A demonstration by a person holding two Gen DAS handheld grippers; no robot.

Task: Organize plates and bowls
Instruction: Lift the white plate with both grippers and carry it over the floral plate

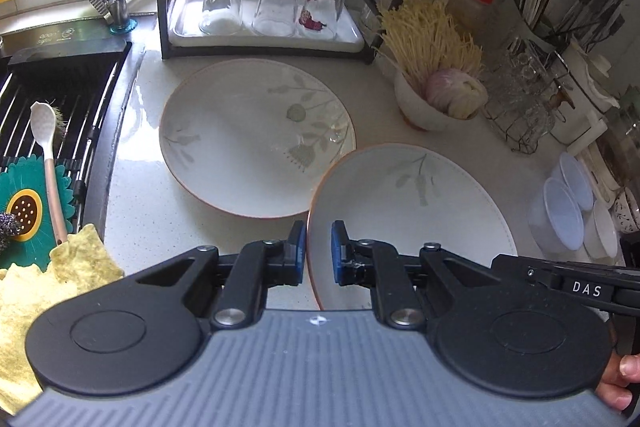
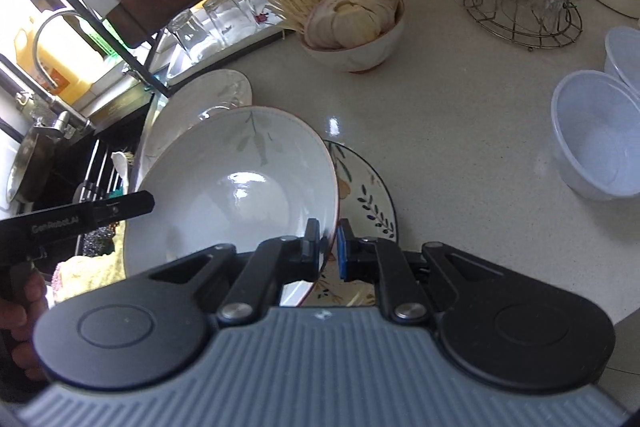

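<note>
Beside the sink rack, seen from the left wrist, a large white plate with a pale leaf pattern lies flat on the speckled counter. Just right of that plate and overlapping its near-right edge is a white bowl with an orange-brown rim, tilted and lifted off the counter. The left gripper is clamped on the bowl's near-left rim, one blue pad on each side of the wall. Behind the plate a dark shelf holds a white tray with three upturned glasses. Right of the plate stands a small bowl of noodles and sliced onion, and further right a wire basket of glassware and clear plastic tubs. Left of the plate, on the sink rack, rest a white spoon and a yellow cloth.

From the right wrist, the same white bowl fills the centre, with the large plate partly hidden behind it to the upper left. The right gripper pinches the bowl's near-right rim between its pads. Under the bowl's right edge lies a second plate with a dark rim and painted leaves. The other gripper's black handle reaches in at the left of the bowl, a hand on it. The noodle bowl sits beyond the plate to the right.
</note>
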